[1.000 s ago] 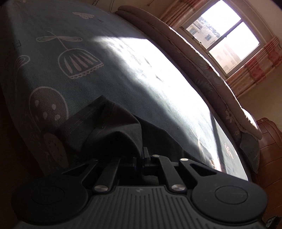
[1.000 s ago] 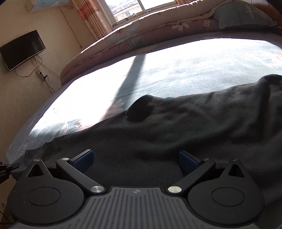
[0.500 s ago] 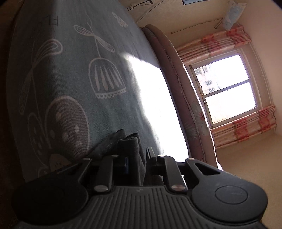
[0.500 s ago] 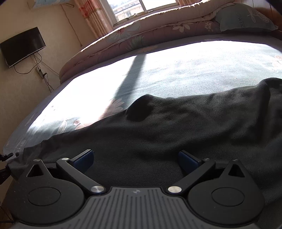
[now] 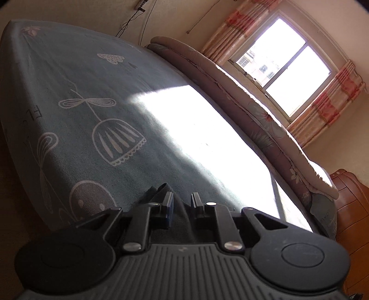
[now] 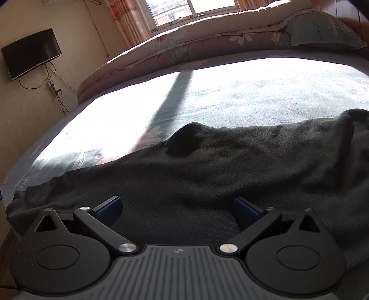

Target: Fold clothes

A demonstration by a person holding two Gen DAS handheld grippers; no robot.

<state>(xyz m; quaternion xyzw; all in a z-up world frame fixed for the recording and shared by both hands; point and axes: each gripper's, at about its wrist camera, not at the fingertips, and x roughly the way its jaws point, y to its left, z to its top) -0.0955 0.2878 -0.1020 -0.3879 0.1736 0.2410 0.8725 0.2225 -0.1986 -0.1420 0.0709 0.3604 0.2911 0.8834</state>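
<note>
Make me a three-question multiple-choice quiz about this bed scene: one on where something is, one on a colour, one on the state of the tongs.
1. Where is the television?
A. on the wall left of the window
B. on the bed
C. on the floor

2. What colour is the garment?
A. white
B. black
C. red

3. How do the right tongs stand?
A. shut on the pillow
B. shut on the quilt
C. open above the garment

Answers:
1 A: the television hangs on the wall left of the window.
2 B: the garment is black.
3 C: the right tongs gape wide over the cloth, pads touching nothing.
</note>
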